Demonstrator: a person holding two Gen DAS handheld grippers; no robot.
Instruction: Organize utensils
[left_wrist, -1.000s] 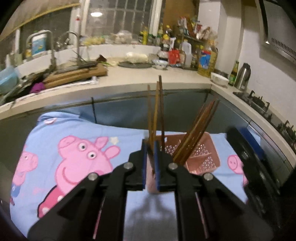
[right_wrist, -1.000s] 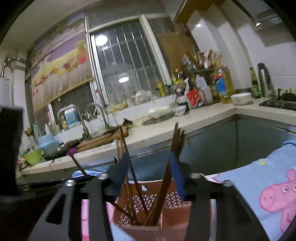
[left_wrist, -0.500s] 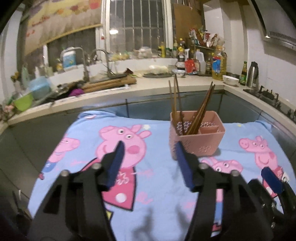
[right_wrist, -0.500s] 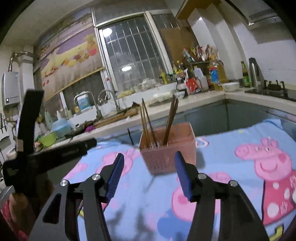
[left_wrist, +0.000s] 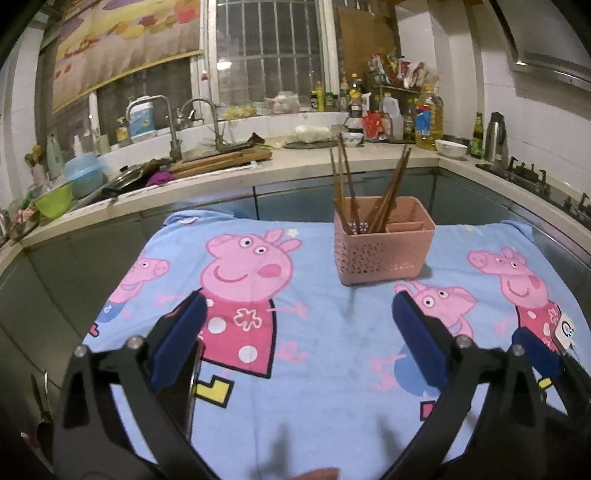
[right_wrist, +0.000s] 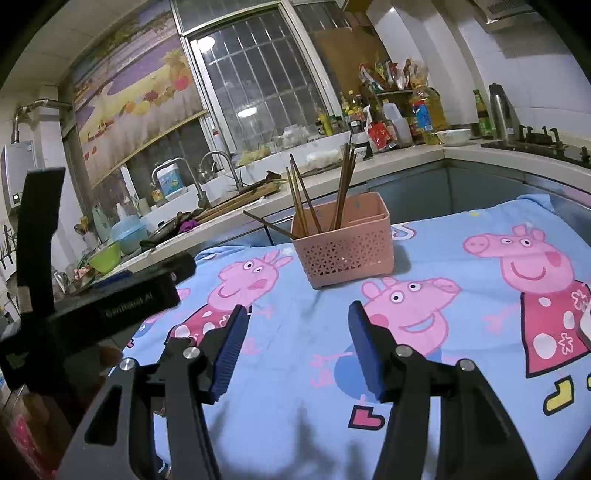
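Both hand-held grippers, left (left_wrist: 297, 325) and right (right_wrist: 295, 332), farther back from basket (left_wrist: 382, 243), jaws wide, empty.

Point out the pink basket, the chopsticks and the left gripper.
pink basket (left_wrist: 380, 256), left wrist view, on its perforated front wall.
chopsticks (left_wrist: 391, 192), left wrist view, on the right-leaning bundle's shafts.
left gripper (left_wrist: 301, 341), left wrist view, midway between its open fingertips.

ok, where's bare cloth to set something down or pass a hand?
Free: the blue cartoon cloth between the pink basket and both open grippers, left gripper and right gripper, plus the cloth left of the basket. Crowded: the basket's chopsticks and the back counter.
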